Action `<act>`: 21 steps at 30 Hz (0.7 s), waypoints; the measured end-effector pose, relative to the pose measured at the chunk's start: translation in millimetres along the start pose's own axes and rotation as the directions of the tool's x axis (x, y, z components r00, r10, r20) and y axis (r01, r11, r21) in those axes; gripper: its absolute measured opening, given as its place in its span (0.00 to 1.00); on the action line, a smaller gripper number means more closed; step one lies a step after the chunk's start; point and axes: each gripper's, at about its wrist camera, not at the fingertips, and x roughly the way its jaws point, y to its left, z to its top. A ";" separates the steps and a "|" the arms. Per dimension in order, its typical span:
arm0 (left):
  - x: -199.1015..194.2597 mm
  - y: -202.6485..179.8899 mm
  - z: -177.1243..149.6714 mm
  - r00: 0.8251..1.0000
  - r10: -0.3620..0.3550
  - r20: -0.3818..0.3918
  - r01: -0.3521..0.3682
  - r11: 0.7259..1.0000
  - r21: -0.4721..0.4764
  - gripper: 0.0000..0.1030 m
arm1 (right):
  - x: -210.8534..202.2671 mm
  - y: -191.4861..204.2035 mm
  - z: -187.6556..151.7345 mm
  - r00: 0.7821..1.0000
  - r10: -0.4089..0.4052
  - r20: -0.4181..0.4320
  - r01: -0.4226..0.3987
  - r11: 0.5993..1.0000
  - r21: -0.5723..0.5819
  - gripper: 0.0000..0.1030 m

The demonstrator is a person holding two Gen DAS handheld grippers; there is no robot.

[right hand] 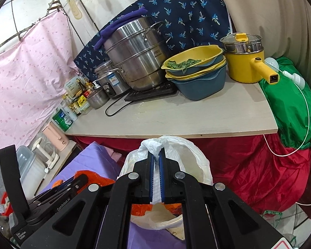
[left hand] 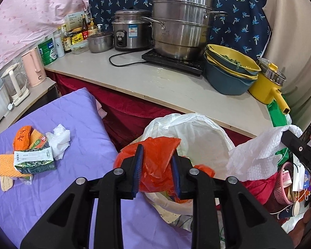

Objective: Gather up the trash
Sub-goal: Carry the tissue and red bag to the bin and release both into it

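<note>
A crumpled orange plastic bag (left hand: 155,166) sits between the pads of my left gripper (left hand: 158,149), which is shut on it just over the mouth of a white trash bag (left hand: 197,137). My right gripper (right hand: 156,151) is shut on a white paper towel (left hand: 255,157), held at the right of the same trash bag (right hand: 192,159). On the purple sheet (left hand: 83,114) to the left lie a green carton (left hand: 34,158), an orange packet (left hand: 22,138), a white tissue (left hand: 60,139) and orange foam mesh (left hand: 8,164).
Behind the bag runs a pale table (left hand: 155,83) with a red skirt, carrying a steel steamer pot (left hand: 180,25), a rice cooker (left hand: 130,31), stacked basins (left hand: 228,72) and a yellow pot (left hand: 265,87). A pink basket (left hand: 284,184) stands at the right; kettles (left hand: 33,66) at the left.
</note>
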 end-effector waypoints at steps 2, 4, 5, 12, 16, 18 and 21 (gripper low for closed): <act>1.6 1.7 1.8 1.000 0.001 0.004 -0.001 1.000 -0.008 0.34 | 4.0 0.7 -0.4 1.000 0.000 -0.006 0.000 1.000 0.001 0.05; 0.4 4.1 3.5 1.000 0.004 0.016 -0.004 1.000 -0.016 0.45 | 6.7 2.9 -1.1 1.000 -0.001 -0.010 0.001 1.000 -0.002 0.05; -1.4 6.5 4.9 1.000 0.005 0.028 -0.004 1.000 -0.021 0.52 | 8.3 4.3 -1.5 1.000 0.000 -0.012 0.000 1.000 -0.004 0.05; -12.1 19.7 12.4 0.998 0.022 0.057 -0.019 0.999 -0.045 0.69 | 16.1 12.1 -0.8 1.000 0.003 -0.024 -0.004 1.000 -0.006 0.10; -19.9 33.8 12.9 0.997 0.029 0.066 -0.024 0.997 -0.076 0.73 | 22.3 19.9 -0.8 0.999 0.007 -0.037 -0.007 1.000 -0.010 0.11; -23.5 41.2 12.7 0.997 0.036 0.070 -0.030 0.996 -0.089 0.73 | 23.7 23.8 -0.9 0.999 0.012 -0.039 -0.013 1.000 -0.007 0.12; -28.5 51.5 12.0 0.996 0.047 0.074 -0.039 0.993 -0.108 0.73 | 22.8 28.5 -0.6 0.999 0.019 -0.034 -0.019 1.000 -0.010 0.16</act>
